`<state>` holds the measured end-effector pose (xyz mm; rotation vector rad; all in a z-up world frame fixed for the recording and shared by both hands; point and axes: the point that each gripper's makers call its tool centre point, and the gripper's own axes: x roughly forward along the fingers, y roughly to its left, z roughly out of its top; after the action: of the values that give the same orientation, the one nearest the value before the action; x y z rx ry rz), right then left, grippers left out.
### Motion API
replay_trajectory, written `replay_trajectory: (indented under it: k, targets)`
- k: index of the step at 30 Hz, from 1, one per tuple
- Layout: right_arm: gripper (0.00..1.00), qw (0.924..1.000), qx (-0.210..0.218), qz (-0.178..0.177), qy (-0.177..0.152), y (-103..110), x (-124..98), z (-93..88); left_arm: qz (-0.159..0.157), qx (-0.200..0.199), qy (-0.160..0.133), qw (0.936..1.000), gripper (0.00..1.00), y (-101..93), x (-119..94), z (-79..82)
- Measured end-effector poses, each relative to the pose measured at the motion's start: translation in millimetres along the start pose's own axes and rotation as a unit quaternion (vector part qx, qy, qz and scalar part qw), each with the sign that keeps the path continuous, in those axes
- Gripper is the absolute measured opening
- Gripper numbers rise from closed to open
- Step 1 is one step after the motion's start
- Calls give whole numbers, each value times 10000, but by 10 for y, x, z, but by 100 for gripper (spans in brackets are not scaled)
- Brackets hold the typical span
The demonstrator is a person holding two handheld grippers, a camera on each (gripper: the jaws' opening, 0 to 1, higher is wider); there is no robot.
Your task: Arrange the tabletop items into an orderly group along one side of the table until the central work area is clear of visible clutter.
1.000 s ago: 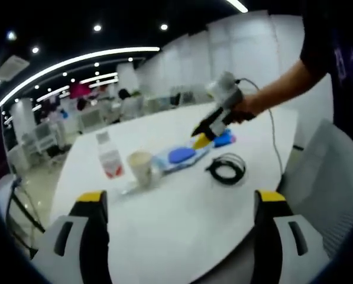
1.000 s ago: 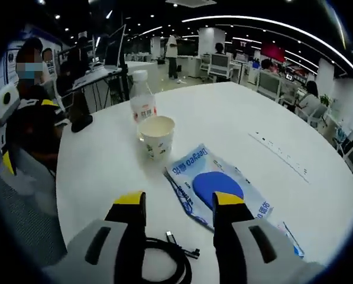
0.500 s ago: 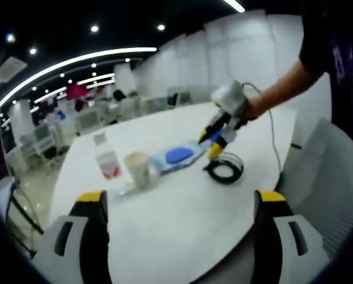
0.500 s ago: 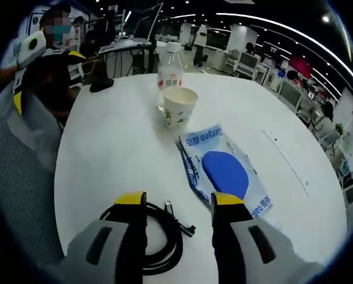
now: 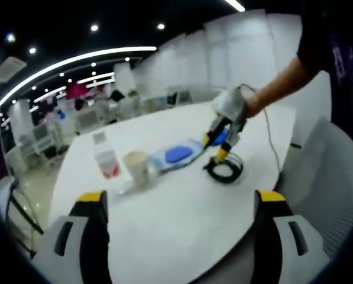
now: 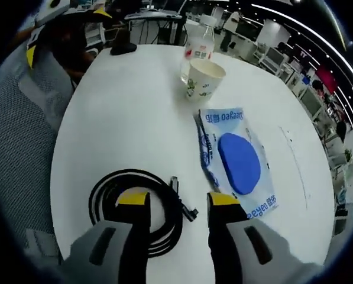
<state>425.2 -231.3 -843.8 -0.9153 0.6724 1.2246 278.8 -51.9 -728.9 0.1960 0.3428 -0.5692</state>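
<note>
Since a second ago the right gripper (image 6: 171, 201) has swung away from the blue-and-white plastic packet (image 6: 238, 160) and dropped over the coiled black cable (image 6: 138, 210), its yellow-tipped jaws released and spread, one tip above the coil's middle and the other just beside the cable's plug end; whether they touch it cannot be told. In the left gripper view the right gripper (image 5: 219, 147) hangs right over that coil (image 5: 224, 169), held by a person's bare forearm (image 5: 277, 86). The left gripper (image 5: 179, 201) stays back at the near edge of the round white table (image 5: 182, 225), jaws wide apart and empty. Along the table past the packet stand a white paper cup (image 6: 204, 78) and, just beside it, a clear plastic bottle with a red label (image 6: 198, 46). A grey mesh chair (image 6: 22, 118) sits at the table's edge.
</note>
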Motion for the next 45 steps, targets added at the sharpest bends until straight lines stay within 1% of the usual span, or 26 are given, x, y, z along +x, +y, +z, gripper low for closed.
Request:
replay_trajectory:
  k: [2, 3, 4, 5, 8, 10, 11, 16, 20, 21, 22, 25, 27, 34, 36, 38, 41, 45]
  targets:
    - [35, 9998, -32, 97, 154, -9, 35, -53, -23, 49, 39, 10000, 99, -13, 3, -9]
    - [34, 9996, -103, 170, 184, 1, 47, -65, -21, 54, 40, 10000, 99, -13, 4, -7]
    - [32, 9989, -267, 206, 326, -5, 48, -101, -16, 42, 36, 10000, 99, -11, 4, -6]
    - [30, 9984, -332, 256, 390, 0, 60, -116, -11, 28, 36, 10000, 99, -8, 4, -7]
    - [31, 9974, -366, 460, 410, 26, 118, -100, -17, 9, 76, 10000, 98, -5, 3, -24]
    - [31, 9958, -563, 573, 438, 46, 150, -87, -45, 42, 103, 9999, 98, -18, 8, -29]
    - [30, 9940, -717, 629, 538, 56, 173, -101, -53, 67, 122, 9999, 98, -24, 12, -32]
    - [26, 9902, -864, 883, 650, 125, 245, -111, -50, 105, 168, 9998, 97, -25, 15, -42]
    - [23, 9883, -889, 992, 744, 148, 293, -148, -6, 25, 146, 9999, 97, 0, 11, -41]
    - [21, 9869, -874, 1103, 784, 186, 288, -164, 8, 22, 142, 9999, 97, 6, 9, -41]
    - [20, 9880, -849, 1049, 752, 173, 292, -148, 34, 15, 134, 9999, 97, 16, 6, -38]
    - [18, 9873, -808, 1099, 817, 181, 291, -164, 77, -32, 116, 9999, 97, 32, 1, -36]
    - [14, 9872, -765, 1127, 825, 195, 299, -169, 84, -30, 117, 9999, 96, 34, 0, -36]
    - [12, 9875, -844, 1061, 803, 209, 291, -168, 101, -77, 131, 9998, 96, 47, 1, -52]
    - [11, 9874, -948, 999, 776, 221, 280, -161, 94, -70, 148, 9998, 95, 45, 3, -57]
    - [11, 9888, -905, 925, 749, 208, 264, -154, 88, -62, 136, 9998, 95, 44, 6, -53]
    - [11, 9923, -689, 816, 631, 194, 196, -104, 44, -46, 142, 9999, 96, 26, 14, -56]
    - [10, 9943, -481, 808, 500, 204, 77, -28, -3, -39, 147, 9999, 95, 7, 22, -59]
